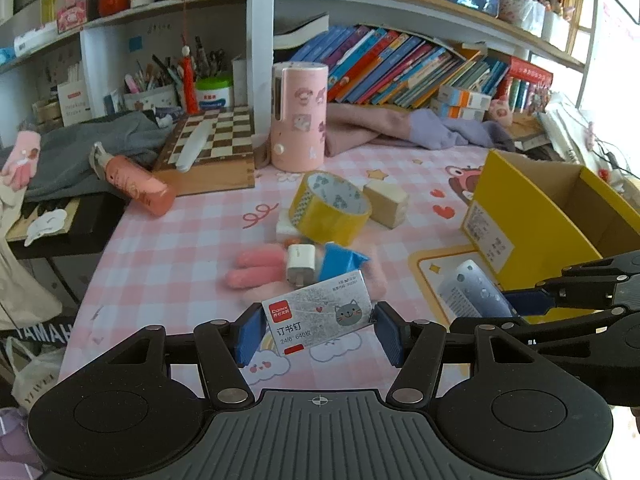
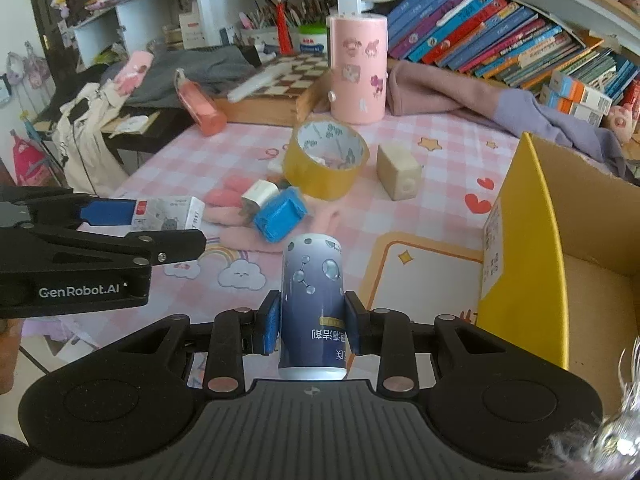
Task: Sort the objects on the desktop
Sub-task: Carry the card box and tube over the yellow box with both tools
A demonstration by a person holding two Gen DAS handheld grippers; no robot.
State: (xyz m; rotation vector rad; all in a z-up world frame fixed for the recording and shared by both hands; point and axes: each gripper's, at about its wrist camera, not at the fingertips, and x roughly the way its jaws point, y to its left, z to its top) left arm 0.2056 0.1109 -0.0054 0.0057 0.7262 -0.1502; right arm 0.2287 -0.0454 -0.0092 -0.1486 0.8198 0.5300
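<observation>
in the left wrist view, the left gripper (image 1: 319, 329) is grasping a staple box (image 1: 320, 316) between its blue pads, lifted above the pink checked surface (image 1: 168, 248), in front of the tape roll (image 1: 330, 208) and the white charger (image 1: 301, 264). in the right wrist view, the right gripper (image 2: 312, 326) is clenched on a blue can (image 2: 313, 300), just beside the yellow box (image 2: 532, 248).

left tongs (image 1: 319, 330): clamped, loaded | right tongs (image 2: 312, 326): clamped, loaded
</observation>
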